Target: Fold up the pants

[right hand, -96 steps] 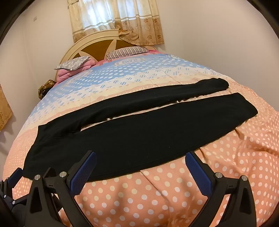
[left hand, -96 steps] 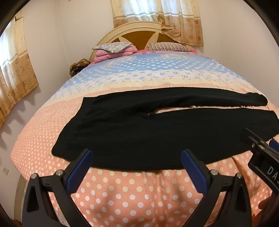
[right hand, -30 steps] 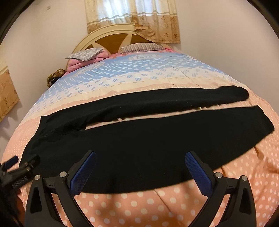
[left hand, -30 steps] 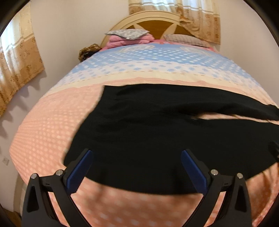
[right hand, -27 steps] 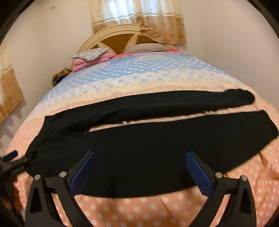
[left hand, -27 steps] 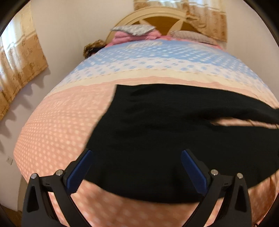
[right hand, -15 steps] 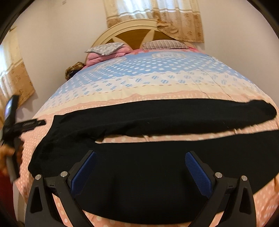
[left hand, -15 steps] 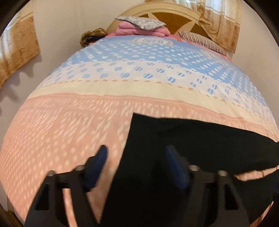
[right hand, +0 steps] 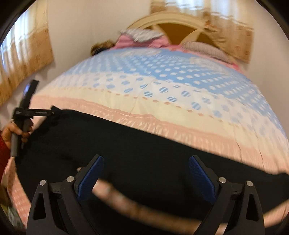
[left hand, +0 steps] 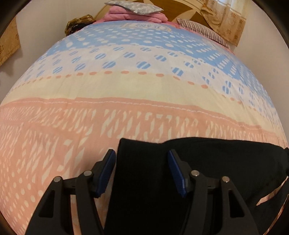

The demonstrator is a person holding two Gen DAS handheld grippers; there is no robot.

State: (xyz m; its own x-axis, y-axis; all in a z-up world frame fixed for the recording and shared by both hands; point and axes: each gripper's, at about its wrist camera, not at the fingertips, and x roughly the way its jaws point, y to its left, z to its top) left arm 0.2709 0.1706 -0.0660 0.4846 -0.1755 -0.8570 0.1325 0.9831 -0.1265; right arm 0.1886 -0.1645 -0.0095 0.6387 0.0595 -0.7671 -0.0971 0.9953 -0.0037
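Note:
Black pants (left hand: 162, 180) lie flat across the pink end of the bedspread, waist to the left. My left gripper (left hand: 141, 152) points down at the far waist corner. Its jaws stand half apart and straddle that corner: the left pad (left hand: 106, 171) is off the cloth's edge and the right pad (left hand: 176, 173) is over the cloth, with no pinch showing. In the blurred right wrist view my right gripper (right hand: 146, 159) hangs wide over the pants (right hand: 144, 137), near the crotch. Its jaws are closing and no cloth is pressed between them. The left gripper (right hand: 52, 111) shows at the waist, held by a hand (right hand: 16, 130).
The dotted bedspread (left hand: 126, 90) runs blue, cream and pink up to a wooden headboard (right hand: 173, 27). A pink folded pile (left hand: 137, 15) and a striped pillow (left hand: 202, 29) lie at the head. Curtains (right hand: 23, 63) hang on the left wall, and the bed's left edge drops off beside the waist.
The left gripper travelled left and forward to the far waist corner, dipped, and its jaws narrowed to about half. The right gripper swung left over the pants; its view blurred.

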